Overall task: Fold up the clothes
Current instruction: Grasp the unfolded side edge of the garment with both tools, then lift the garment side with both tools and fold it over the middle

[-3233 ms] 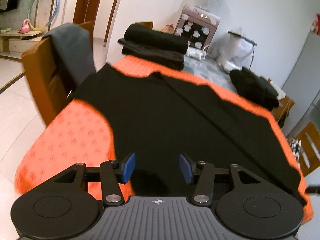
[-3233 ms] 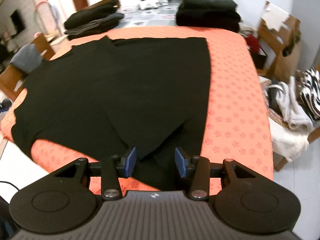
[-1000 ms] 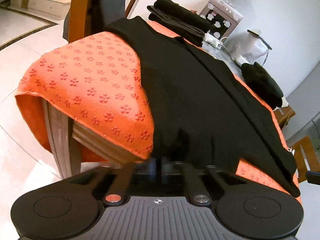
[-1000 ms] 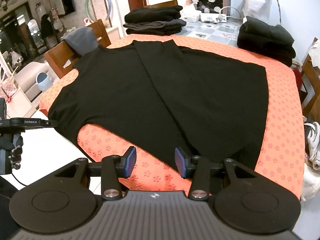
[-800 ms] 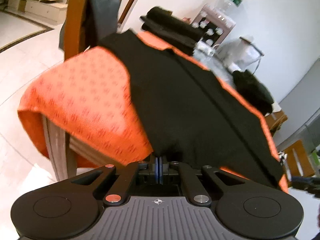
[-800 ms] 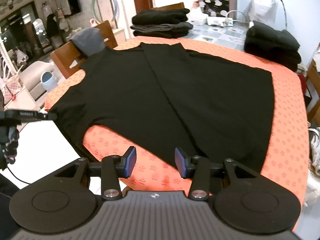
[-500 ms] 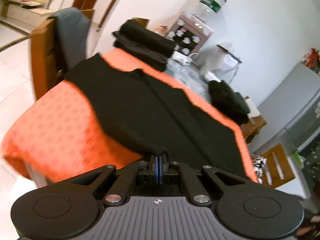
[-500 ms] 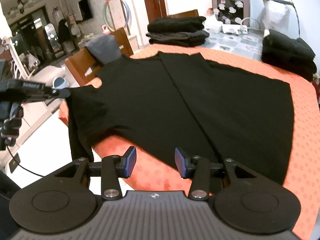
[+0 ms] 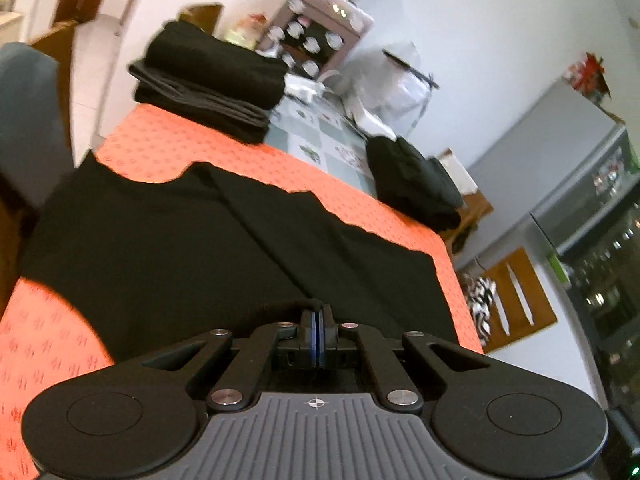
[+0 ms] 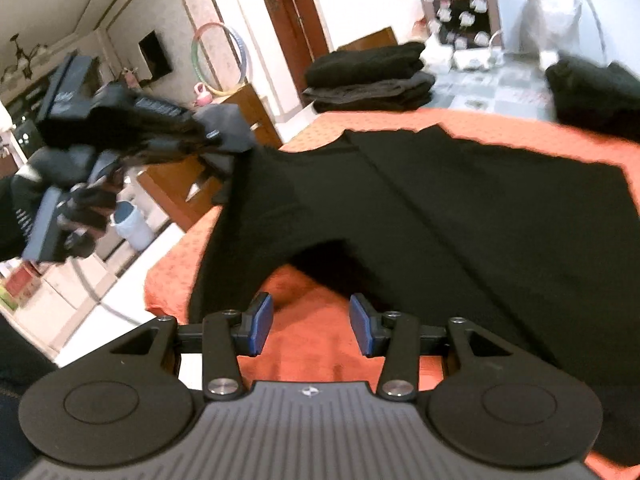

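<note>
- A black short-sleeved cotton T-shirt [image 10: 460,208] is lying spread across the orange flower-patterned cloth [image 10: 320,344] covering the table, its right side already folded in along a lengthwise crease.
- The left gripper [image 9: 317,334] is clenching the left sleeve [image 10: 236,168] between its blue pads, holding that corner up off the cloth at the left edge of the table.
- The right gripper [image 10: 311,328] is hovering with its jaws apart over bare orange cloth at the near edge, gripping nothing; the shirt's hem is arching just beyond it.
- The step in hand looks like folding the left side inward.
- Next, I would expect the left gripper to be carrying the sleeve rightwards across the body, while the right one takes the near hem so the fold lands straight.
- Stacks of folded dark clothes [image 9: 208,80] are sitting at the far end.
</note>
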The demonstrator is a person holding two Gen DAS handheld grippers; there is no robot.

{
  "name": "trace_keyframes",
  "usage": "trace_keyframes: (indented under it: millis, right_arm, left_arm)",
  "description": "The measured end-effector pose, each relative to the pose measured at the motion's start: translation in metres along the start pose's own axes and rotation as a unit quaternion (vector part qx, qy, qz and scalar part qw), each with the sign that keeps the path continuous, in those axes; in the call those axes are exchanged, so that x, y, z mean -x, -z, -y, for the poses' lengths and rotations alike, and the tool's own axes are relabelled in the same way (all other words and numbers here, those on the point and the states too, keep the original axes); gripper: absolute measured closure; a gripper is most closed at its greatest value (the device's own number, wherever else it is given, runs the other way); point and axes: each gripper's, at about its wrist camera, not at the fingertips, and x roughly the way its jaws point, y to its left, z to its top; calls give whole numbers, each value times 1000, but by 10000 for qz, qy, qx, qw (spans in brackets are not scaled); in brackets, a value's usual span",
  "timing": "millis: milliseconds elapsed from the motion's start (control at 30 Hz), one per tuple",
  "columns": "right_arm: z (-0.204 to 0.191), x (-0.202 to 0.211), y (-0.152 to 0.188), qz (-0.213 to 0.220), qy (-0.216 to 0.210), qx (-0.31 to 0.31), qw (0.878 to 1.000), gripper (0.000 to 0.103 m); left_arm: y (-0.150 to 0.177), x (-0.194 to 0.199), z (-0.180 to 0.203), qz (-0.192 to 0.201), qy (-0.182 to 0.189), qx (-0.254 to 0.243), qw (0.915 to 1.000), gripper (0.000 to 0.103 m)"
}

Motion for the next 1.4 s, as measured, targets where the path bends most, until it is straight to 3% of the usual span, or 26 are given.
trace_keyframes:
  millis: [233,433,567,700,733,800,833,1033,1200,1300,1400]
  right_arm:
    - [-45,-52,0,-173,-343,-151,9991,75]
    - [-62,-94,-16,-68,-560,-425,9975,73]
    - [-62,-122,-20,-253,-507,-469,9973,71]
    - [-57,-135,-8,-501,-797,-726,9929,72]
    - [-56,-138,-5,-591,-868,-767,9915,74]
    - [-58,-141,3,-753,-886,-742,9904,100]
    - [-59,-142,6,-806,-889,-726,9901,101]
    - [-69,-91,2,-741,-568,-195,9954,101]
    - [-71,-33,-25,-677,-172,354,9969,101]
    - [-72,2,-44,-613,117,630,9961,101]
    - [-76,29,-60,-602,292,739,9950,101]
  left_arm:
    - [-16,-10,-9,-471,433,-180,9978,99]
    - [-14,-10,-8,-574,669,-246,9958,99]
    - [-14,-7,-7,-523,702,-233,9959,99]
    - [-15,-3,-9,-428,654,-92,9969,99]
    - [-15,-3,-11,-418,631,-46,9971,99]
    - [-15,-2,-13,-412,586,11,9974,99]
    - [-15,-2,-14,-421,573,43,9975,99]
    - [-12,4,-26,-481,437,274,9975,99]
    - [2,8,-39,-753,259,314,9963,99]
    - [16,11,-39,-952,276,57,9951,99]
    - [28,20,-27,-1102,458,-695,9904,91]
